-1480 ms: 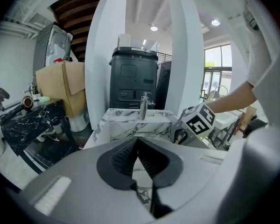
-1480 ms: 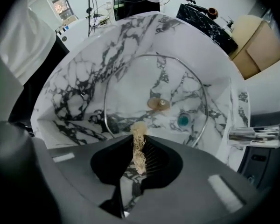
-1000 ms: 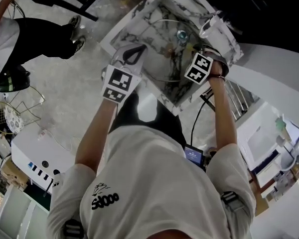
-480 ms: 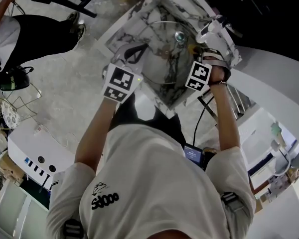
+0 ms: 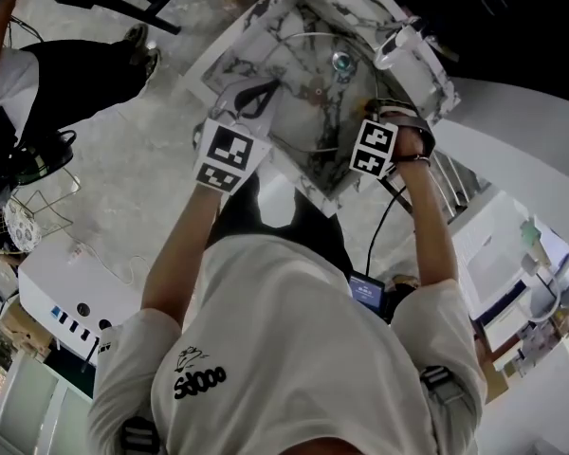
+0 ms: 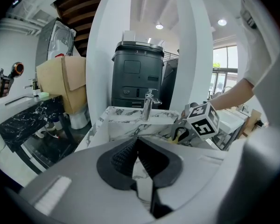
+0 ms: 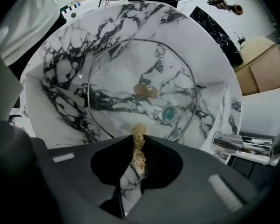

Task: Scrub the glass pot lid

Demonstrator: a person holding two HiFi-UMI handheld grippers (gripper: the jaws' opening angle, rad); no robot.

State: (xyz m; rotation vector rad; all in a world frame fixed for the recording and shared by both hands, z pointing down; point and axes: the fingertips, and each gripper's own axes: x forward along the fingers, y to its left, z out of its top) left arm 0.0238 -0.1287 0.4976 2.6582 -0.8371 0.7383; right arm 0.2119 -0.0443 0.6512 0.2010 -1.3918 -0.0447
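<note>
Right gripper [image 7: 139, 143] holds a scrubber [image 7: 138, 153] over the glass pot lid [image 7: 130, 73] in the marble sink [image 7: 60, 45]
The lid lies in the sink basin and the drain [image 7: 168, 113] shows through its glass. The right jaws are closed on the tan fibrous scrubber, just above the near rim of the lid. The left gripper [image 6: 136, 146] is at the sink's front edge, its jaws pressed together with nothing between them

Both arms reach forward; left gripper [image 6: 136, 143] jaws together, right gripper [image 7: 139, 138] clamped on a fibrous scrubber [image 7: 139, 160].
</note>
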